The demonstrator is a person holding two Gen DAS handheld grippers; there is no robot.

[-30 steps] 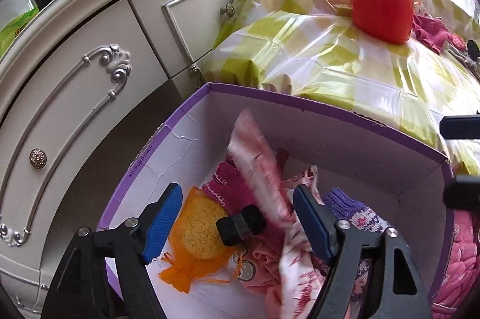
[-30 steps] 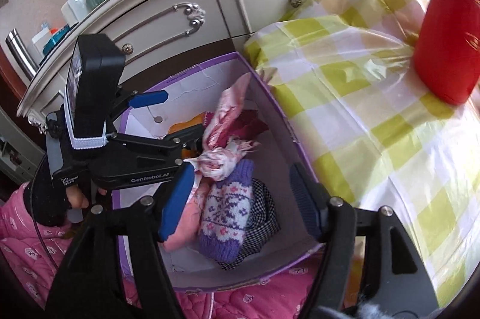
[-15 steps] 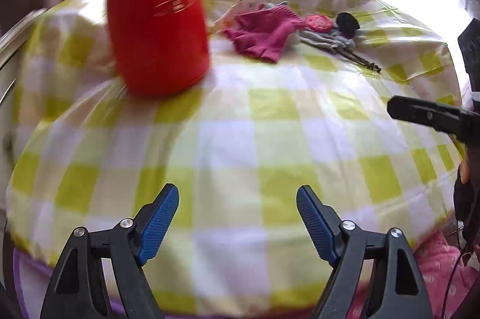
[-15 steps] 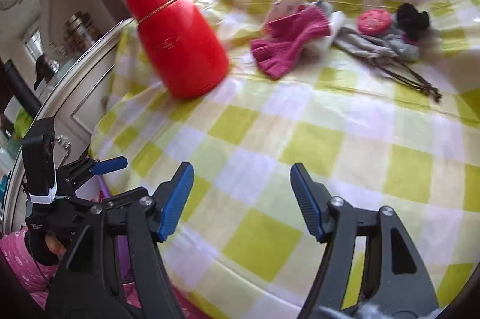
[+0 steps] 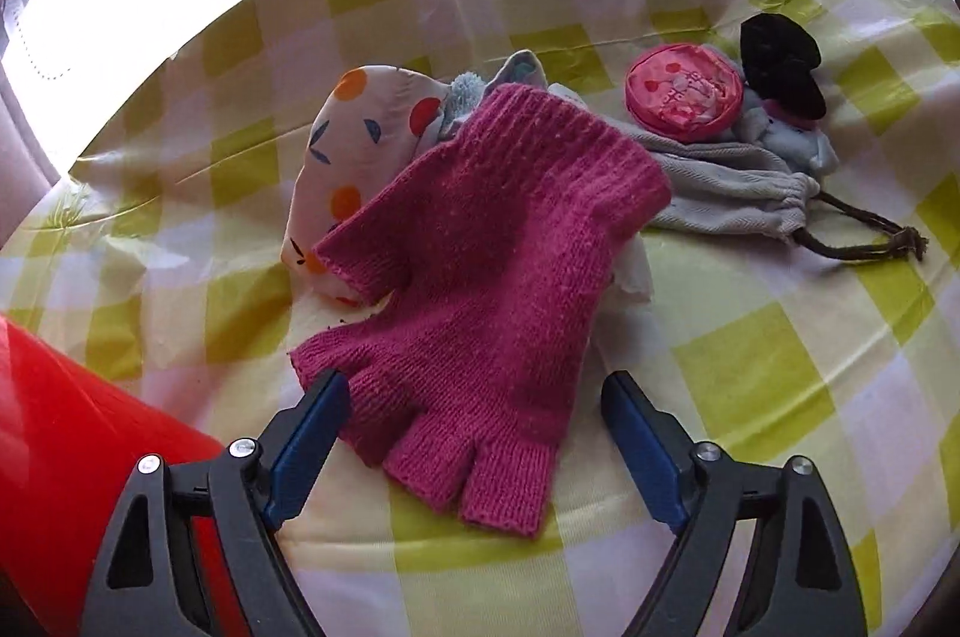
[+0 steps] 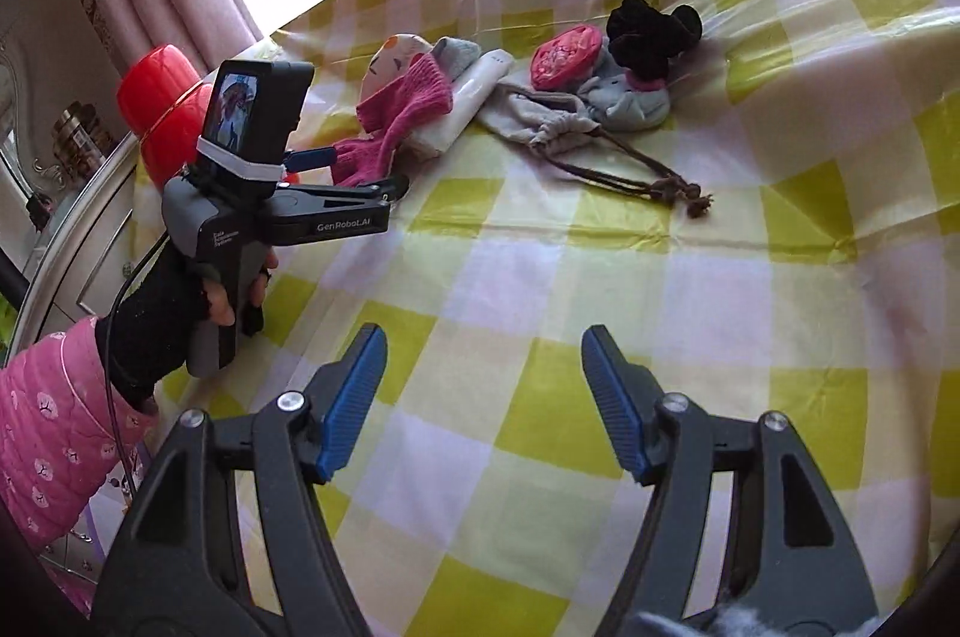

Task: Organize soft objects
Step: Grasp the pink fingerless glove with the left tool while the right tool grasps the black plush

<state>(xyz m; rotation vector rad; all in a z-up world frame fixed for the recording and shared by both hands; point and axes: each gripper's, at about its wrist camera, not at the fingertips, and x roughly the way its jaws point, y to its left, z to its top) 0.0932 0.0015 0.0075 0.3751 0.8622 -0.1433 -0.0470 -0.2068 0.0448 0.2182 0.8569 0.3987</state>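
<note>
Left tongs (image 5: 474,427) are opening, blades straddling the finger end of the pink glove (image 5: 480,277), not pressing it. The glove lies on the checked counter (image 5: 750,367), beside the red flask (image 5: 72,457). Right tongs (image 6: 483,400) stand wide, empty.

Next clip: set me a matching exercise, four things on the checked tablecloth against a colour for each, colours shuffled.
Things:
1. fingerless glove
2. drawstring bag
3. scrunchie
4. flask

Colours:
A. black
B. red
C. magenta pink
D. pale grey

Pairs: 1-C, 2-D, 3-A, 4-B
</note>
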